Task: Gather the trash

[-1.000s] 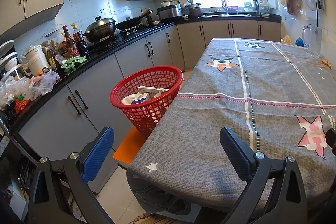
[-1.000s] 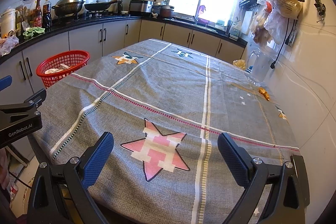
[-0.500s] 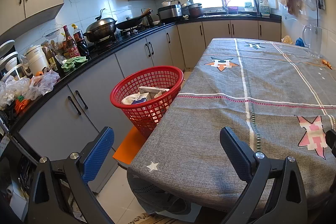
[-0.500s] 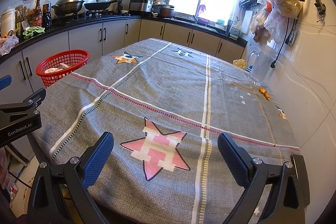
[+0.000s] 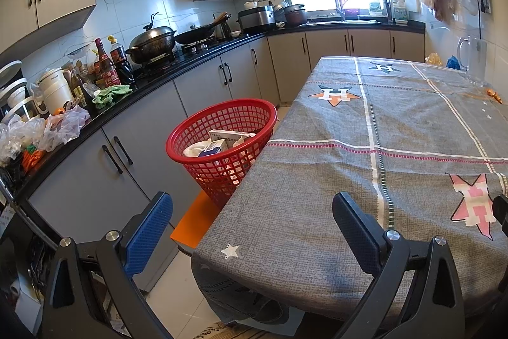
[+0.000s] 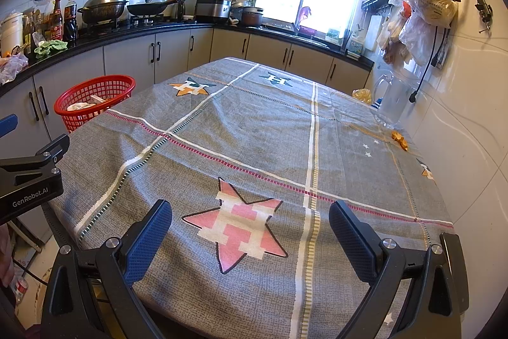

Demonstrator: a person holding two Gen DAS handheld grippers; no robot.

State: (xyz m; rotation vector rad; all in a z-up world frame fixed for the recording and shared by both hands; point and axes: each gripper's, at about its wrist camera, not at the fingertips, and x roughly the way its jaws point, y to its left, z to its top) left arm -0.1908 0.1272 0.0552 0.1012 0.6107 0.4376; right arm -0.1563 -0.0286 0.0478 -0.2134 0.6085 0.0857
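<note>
Both tools, left (image 5: 252, 232) and right (image 6: 250, 239), hang spread and empty; red basket (image 5: 222, 145) holds boxes, orange scraps (image 6: 399, 139) remain on the worktop (image 6: 254, 148).

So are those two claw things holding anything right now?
No, nothing is held. The left gripper and right gripper are both open and empty above the tablecloth.

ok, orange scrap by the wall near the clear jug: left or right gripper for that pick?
Right, probably. The orange scrap lies on the right gripper's side of the table; the left gripper sits at the opposite edge by the red basket. Both jaws are open, empty.
</note>
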